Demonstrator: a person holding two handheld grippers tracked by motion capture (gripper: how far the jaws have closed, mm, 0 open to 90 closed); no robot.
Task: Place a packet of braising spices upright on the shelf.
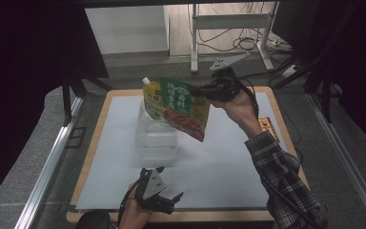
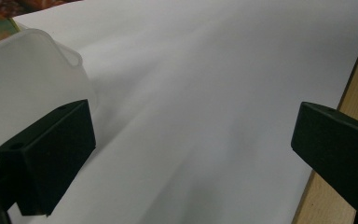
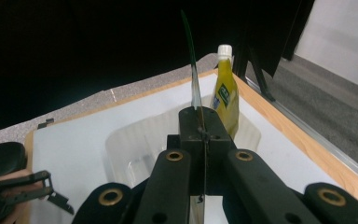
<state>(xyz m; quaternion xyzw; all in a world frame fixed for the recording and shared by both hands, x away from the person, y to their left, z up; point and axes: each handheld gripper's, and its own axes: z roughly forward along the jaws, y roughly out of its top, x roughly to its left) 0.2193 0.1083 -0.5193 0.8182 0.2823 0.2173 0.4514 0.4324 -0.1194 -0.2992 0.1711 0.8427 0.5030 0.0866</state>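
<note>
High view: the right tongs point(image 1: 205, 90) clamp the pouch point(image 1: 178, 109) by its edge at frame centre, above the clear container point(image 1: 156, 136), for lowering in. Left gripper view: the left tongs point(image 2: 191, 154) stand open, empty, over the surface point(image 2: 223, 93). Right gripper view: the pouch edge point(image 3: 193, 79) rises between closed jaws.

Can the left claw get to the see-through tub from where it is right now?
Probably yes. The left claw sits open at the near edge of the table, and the white mat between it and the clear tub is bare. The right claw holds the green pouch up above the tub, not in the path.
</note>
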